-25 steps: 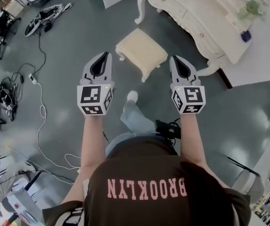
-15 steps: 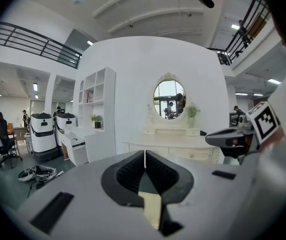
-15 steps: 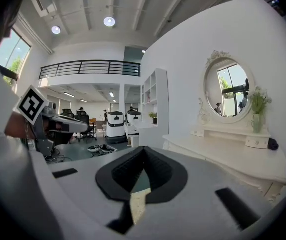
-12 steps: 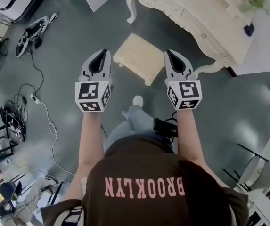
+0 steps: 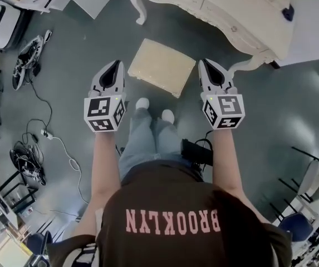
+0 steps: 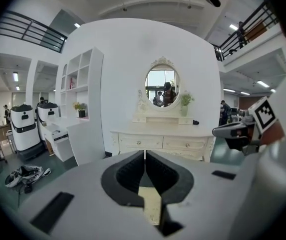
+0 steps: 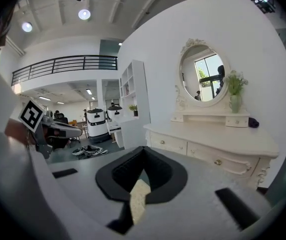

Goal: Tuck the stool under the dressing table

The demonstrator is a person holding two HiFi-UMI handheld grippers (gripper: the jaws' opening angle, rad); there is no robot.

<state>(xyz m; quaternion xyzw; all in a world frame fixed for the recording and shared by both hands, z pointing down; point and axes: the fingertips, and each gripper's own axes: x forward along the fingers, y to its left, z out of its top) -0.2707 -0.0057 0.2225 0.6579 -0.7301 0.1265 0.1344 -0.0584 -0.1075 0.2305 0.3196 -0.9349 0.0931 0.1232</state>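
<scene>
Now my left gripper [image 5: 116,65] and right gripper [image 5: 206,64] both have their jaws pressed together, holding nothing. Between them, slightly ahead, the cream cushioned square stool [image 5: 162,67] stands on the grey floor [image 5: 87,38], short of the ornate white dressing table [image 5: 215,10].

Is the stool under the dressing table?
No, the cream square stool stands clear in front of the cream carved dressing table.

The left gripper [image 6: 144,153] fills the foreground, its 2 dark jaws pressed together on nothing. Beyond stands a cream dressing table [image 6: 162,143] with an oval mirror [image 6: 162,86]. The right gripper [image 6: 220,131] shows at right, white shelves [image 6: 83,99] at left.
</scene>
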